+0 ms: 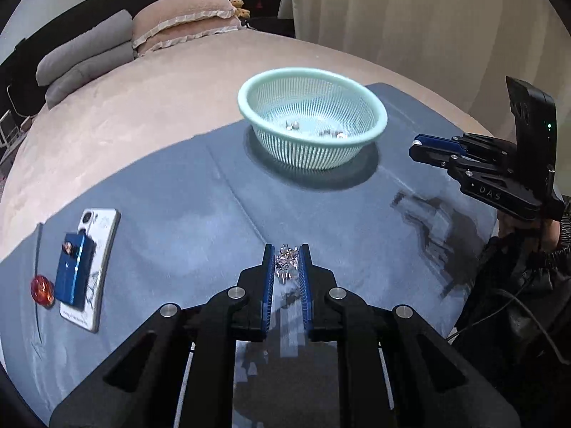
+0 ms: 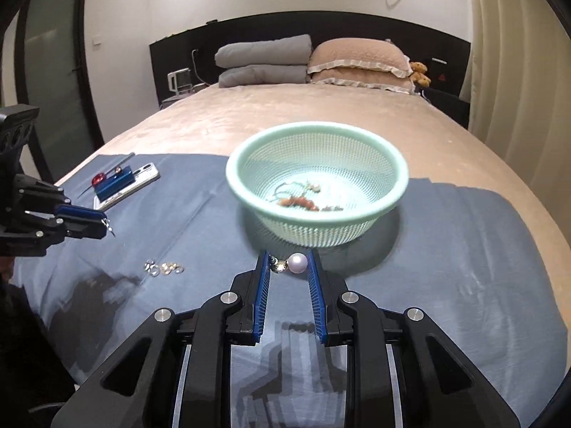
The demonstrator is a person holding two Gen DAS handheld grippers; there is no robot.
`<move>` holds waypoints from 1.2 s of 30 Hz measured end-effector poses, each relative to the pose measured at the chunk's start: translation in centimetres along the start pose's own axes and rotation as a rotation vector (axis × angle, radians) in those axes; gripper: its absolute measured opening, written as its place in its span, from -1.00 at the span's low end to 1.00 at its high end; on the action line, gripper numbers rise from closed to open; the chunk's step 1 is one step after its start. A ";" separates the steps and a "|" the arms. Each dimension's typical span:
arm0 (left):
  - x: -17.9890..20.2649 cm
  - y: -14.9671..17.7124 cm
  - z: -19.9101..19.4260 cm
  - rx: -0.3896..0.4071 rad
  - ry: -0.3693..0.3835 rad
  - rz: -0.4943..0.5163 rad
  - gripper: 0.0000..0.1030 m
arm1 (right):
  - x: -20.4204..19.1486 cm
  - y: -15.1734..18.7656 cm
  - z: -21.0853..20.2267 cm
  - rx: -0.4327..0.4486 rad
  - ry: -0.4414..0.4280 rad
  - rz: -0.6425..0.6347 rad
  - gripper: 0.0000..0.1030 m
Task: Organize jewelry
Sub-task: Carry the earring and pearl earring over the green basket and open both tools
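Note:
A mint-green mesh basket stands on a blue cloth and holds several jewelry pieces. My left gripper is shut on a sparkly silver jewelry piece, held above the cloth; it also shows in the right wrist view at the left. My right gripper is shut on a pearl earring, just in front of the basket; it shows in the left wrist view at the right. Several small rings lie on the cloth.
A white phone with a blue box on it and a red gem lie at the cloth's left. The blue cloth covers a beige bed with pillows at the head.

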State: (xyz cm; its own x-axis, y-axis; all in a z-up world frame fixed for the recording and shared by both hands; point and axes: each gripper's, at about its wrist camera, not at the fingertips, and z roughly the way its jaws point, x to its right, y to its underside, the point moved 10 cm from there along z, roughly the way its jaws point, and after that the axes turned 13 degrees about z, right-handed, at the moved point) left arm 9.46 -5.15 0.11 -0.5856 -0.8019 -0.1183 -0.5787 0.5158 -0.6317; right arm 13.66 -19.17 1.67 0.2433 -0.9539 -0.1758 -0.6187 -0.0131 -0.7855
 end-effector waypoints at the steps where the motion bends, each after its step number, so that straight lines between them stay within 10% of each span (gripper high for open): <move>1: -0.2 -1.0 -0.2 0.010 -0.001 0.012 -0.73 | 0.5 -0.9 -0.1 0.017 0.017 -0.001 -0.61; 16: -0.5 -15.5 3.1 0.107 0.078 0.104 -0.73 | 3.0 -11.1 0.8 0.164 0.039 0.009 -0.61; 36: -1.5 -14.0 6.5 0.050 0.124 0.082 -0.73 | 2.3 -9.4 2.9 0.111 -0.005 0.022 -0.61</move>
State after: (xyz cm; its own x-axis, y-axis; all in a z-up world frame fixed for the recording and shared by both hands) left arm 22.14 -13.14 4.20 -0.6966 -0.7132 -0.0775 -0.4994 0.5597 -0.6613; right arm 22.26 -20.37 6.93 0.2345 -0.9521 -0.1965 -0.5374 0.0415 -0.8423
